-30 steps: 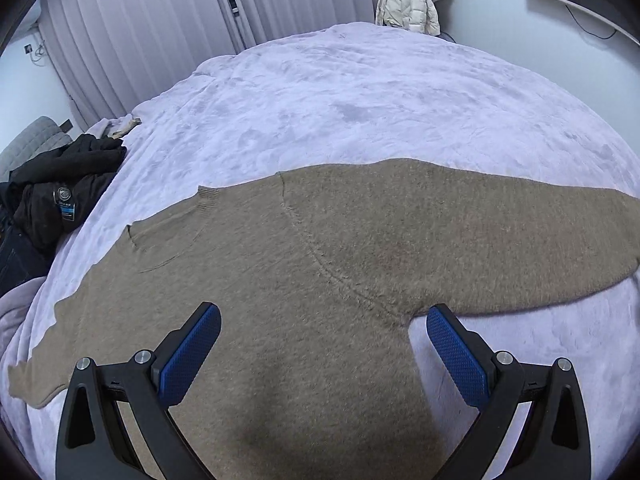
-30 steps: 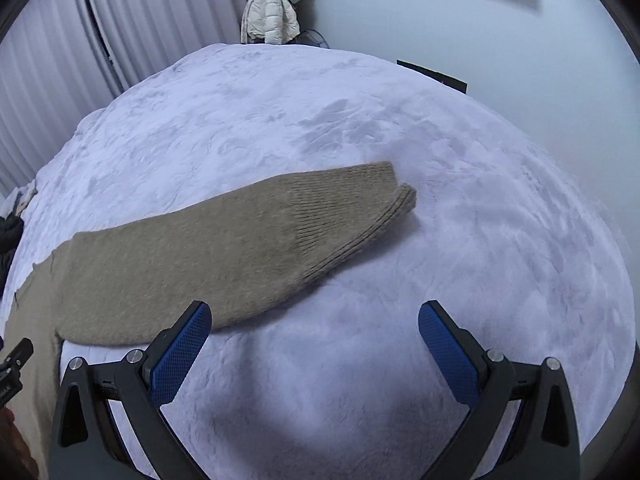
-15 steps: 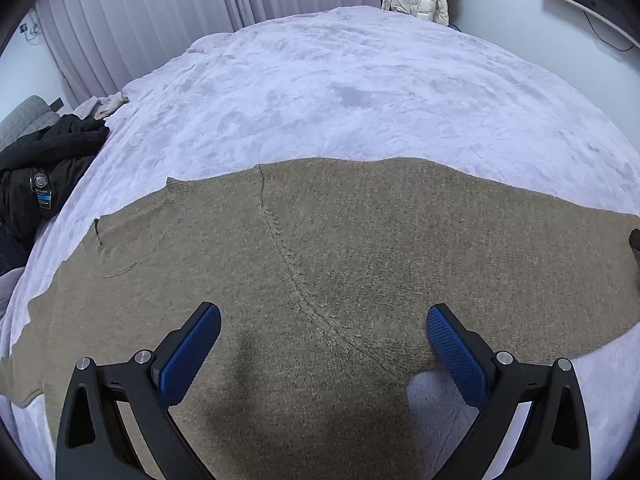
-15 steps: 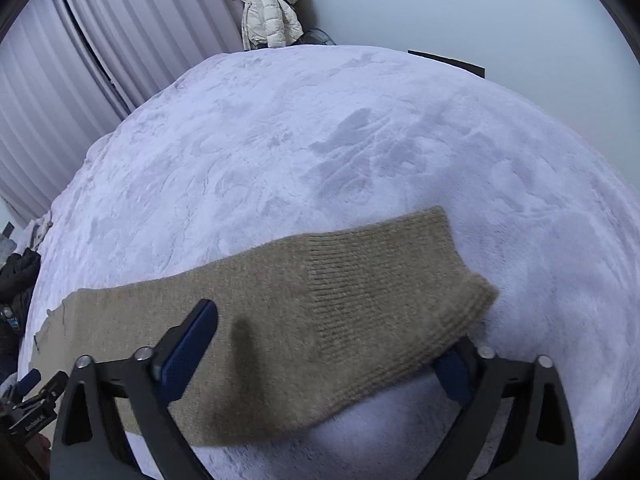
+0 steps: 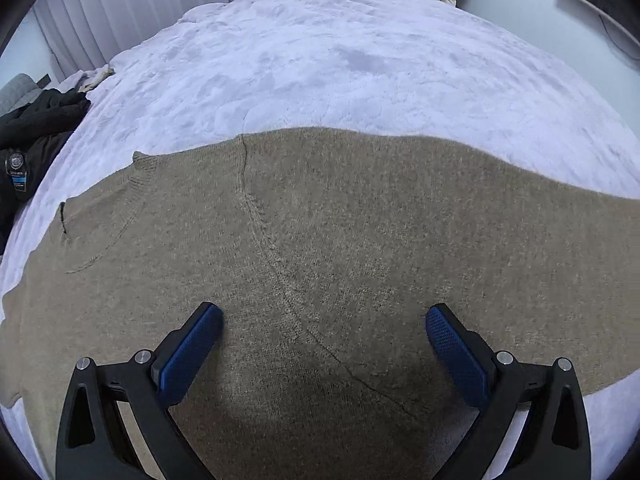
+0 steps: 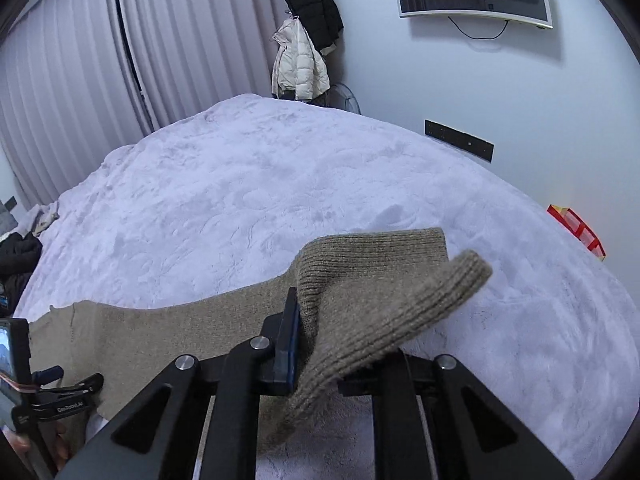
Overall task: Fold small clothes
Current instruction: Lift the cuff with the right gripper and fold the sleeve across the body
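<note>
Left wrist: left gripper (image 5: 323,322) jaws apart over the tan sweater (image 5: 320,240), flat on the bed (image 5: 340,68). Right wrist: right gripper (image 6: 344,336) jaws clamped on the ribbed cuff (image 6: 400,284), one o'clock. Soft, limp knit; grab seams next.

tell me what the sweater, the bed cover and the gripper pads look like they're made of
Sweater: a soft, fuzzy knit, likely wool or a blend; ribbed rows show on the cuff.
Bed cover: a plush, fleece-like pile; brushed swirls and darker stroke marks show in its nap.
Left gripper pads: blue, matte, dotted texture, probably rubber or grippy plastic.
</note>
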